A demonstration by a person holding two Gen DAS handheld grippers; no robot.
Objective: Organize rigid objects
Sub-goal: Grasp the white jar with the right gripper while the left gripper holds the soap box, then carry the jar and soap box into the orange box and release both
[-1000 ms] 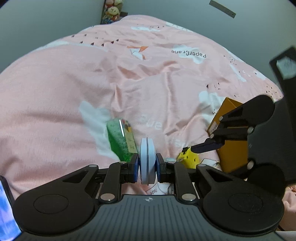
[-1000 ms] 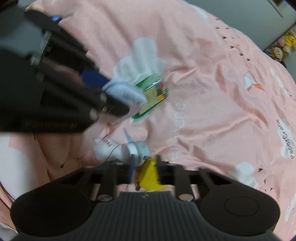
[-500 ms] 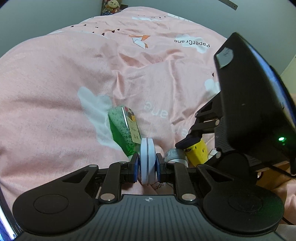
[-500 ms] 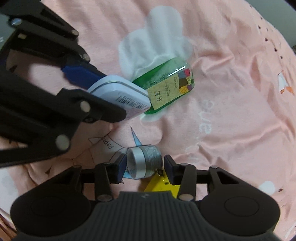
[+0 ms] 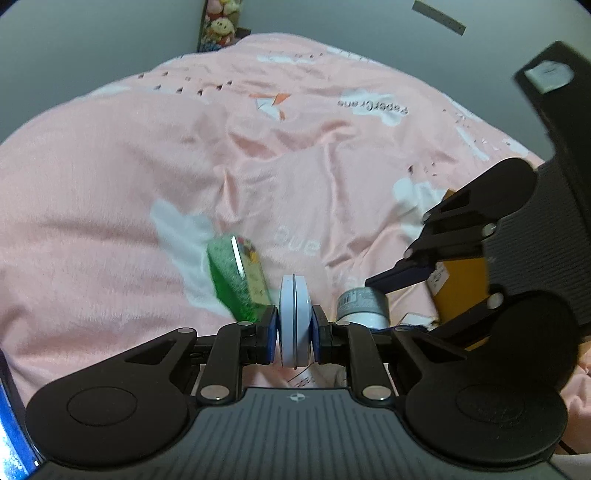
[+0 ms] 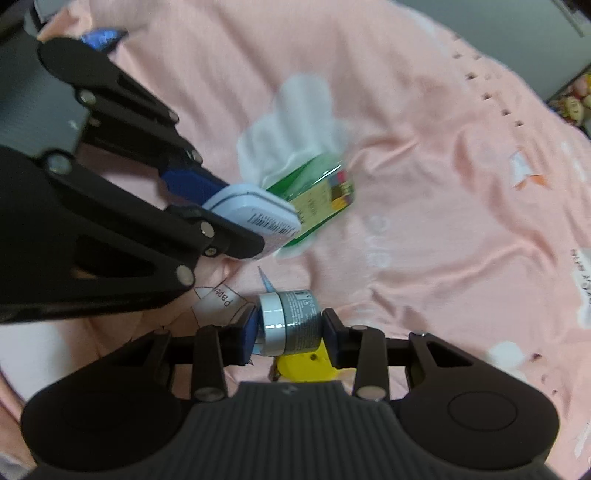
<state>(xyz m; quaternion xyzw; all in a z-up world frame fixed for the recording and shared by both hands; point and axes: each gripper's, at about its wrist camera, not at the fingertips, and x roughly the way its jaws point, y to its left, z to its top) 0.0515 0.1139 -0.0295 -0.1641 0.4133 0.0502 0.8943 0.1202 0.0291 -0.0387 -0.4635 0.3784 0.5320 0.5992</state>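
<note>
Jar (image 6: 290, 319) newly gripped, bedspread (image 6: 443, 184) beyond

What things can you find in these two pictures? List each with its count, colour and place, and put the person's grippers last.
Tin: one, pale blue, flat, held on edge between the left gripper's fingers.
Jar: one, grey with a white lid, lying on its side between the right gripper's fingers.
Green box: one, green with a yellow label, lying on the bedspread beyond the tin.
Yellow object: one, yellow, on the bedspread under the jar; mostly hidden.
Cardboard box: one, orange-brown, behind the right gripper.
Bedspread: one, pink with white patches, under everything.
Plush toys: a few, at the far wall.
Left gripper: one, black, shut on the tin.
Right gripper: one, black, around the jar.
</note>
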